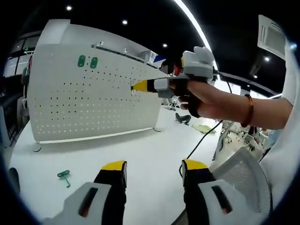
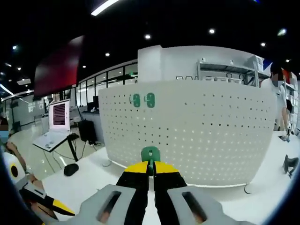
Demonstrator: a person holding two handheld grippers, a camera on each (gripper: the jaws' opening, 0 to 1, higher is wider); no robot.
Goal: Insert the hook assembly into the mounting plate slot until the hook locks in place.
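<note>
A white perforated mounting plate (image 1: 89, 103) stands upright on the white table, with two green hooks (image 1: 87, 61) mounted near its top left. My right gripper (image 1: 135, 86) reaches in from the right, its yellow tips close to the plate's face. In the right gripper view the jaws (image 2: 150, 165) are shut on a green hook (image 2: 150, 153), held in front of the plate (image 2: 197, 136) below the mounted hooks (image 2: 143, 100). My left gripper (image 1: 154, 165) is open and empty over the table. Another green hook (image 1: 64, 176) lies loose on the table at the left.
The white table (image 1: 140, 150) stretches in front of the plate. A mesh chair back (image 1: 243, 173) sits at the right edge. A laptop (image 2: 58, 117) rests on a stand to the left, and a person (image 2: 277, 98) stands at the far right. My left gripper (image 2: 42, 199) shows at lower left.
</note>
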